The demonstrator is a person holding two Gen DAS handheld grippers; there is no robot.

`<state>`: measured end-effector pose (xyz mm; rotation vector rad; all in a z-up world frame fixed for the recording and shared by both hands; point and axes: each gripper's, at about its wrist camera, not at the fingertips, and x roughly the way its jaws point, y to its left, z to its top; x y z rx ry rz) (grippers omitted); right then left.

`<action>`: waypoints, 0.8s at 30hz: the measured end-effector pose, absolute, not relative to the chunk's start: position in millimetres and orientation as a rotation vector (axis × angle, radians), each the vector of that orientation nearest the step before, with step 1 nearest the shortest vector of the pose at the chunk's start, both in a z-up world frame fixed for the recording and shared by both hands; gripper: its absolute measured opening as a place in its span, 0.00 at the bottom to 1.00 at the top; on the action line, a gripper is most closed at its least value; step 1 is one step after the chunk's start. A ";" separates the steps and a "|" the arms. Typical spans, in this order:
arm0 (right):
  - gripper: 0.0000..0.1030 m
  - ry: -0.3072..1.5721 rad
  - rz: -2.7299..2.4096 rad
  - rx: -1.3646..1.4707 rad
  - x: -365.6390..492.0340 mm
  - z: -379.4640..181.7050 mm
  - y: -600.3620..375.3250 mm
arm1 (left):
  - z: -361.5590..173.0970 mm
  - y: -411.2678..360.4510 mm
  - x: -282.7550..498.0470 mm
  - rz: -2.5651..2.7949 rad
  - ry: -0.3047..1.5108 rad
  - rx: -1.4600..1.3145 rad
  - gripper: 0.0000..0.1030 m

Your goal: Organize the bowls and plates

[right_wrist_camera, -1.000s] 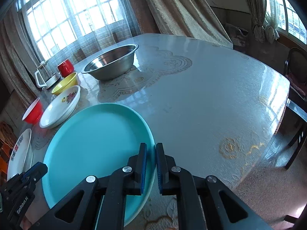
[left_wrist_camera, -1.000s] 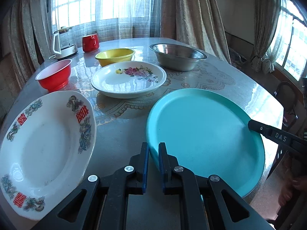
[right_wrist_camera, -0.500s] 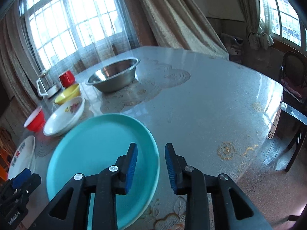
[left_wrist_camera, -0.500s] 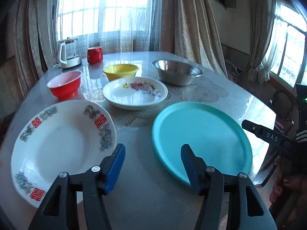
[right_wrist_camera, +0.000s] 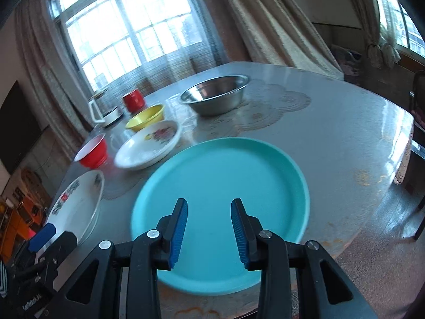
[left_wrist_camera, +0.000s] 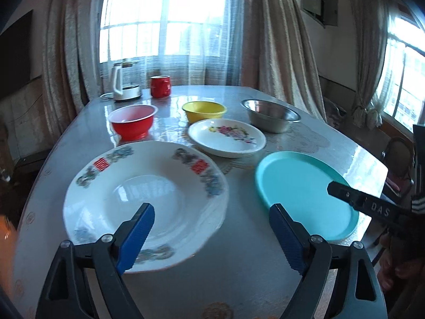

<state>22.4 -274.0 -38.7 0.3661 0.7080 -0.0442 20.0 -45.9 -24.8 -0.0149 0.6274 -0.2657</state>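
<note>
A teal plate [left_wrist_camera: 300,188] [right_wrist_camera: 220,202] lies flat near the table's front right edge. Left of it lies a large white plate with red characters [left_wrist_camera: 146,199] [right_wrist_camera: 77,199]. Behind are a flowered white plate [left_wrist_camera: 227,138] [right_wrist_camera: 148,146], a red bowl [left_wrist_camera: 132,122] [right_wrist_camera: 93,151], a yellow bowl [left_wrist_camera: 204,111] [right_wrist_camera: 145,117] and a steel bowl [left_wrist_camera: 271,115] [right_wrist_camera: 215,98]. My left gripper [left_wrist_camera: 212,236] is wide open, above the table between the two front plates. My right gripper [right_wrist_camera: 209,231] is open and empty over the teal plate's near part.
A kettle [left_wrist_camera: 120,83] and a red mug [left_wrist_camera: 160,86] stand at the table's far edge by the curtained window. The table [right_wrist_camera: 332,138] has a bare stretch on the right. A chair [right_wrist_camera: 418,122] stands off its right side.
Both grippers let go of the teal plate's rim, opened and drew back. The left gripper swung left toward the large white plate. The teal plate now lies flat on the table.
</note>
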 end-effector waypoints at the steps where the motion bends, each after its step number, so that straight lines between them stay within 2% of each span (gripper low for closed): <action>1: 0.34 0.711 -0.033 0.360 22.9 -38.9 -267.9 | -24.8 -39.8 19.4 -0.252 0.627 -0.023 0.89; 9: 0.39 0.721 0.057 0.317 23.9 -39.2 -229.3 | -24.4 7.1 11.9 -0.141 0.600 -0.074 0.99; 13: 0.48 0.732 0.091 0.296 23.6 -39.4 -212.3 | -25.1 33.9 16.2 -0.080 0.601 -0.116 0.99; 24: 0.54 0.772 0.154 0.251 29.8 -44.2 -177.9 | -37.0 100.7 34.2 0.036 0.647 -0.267 1.00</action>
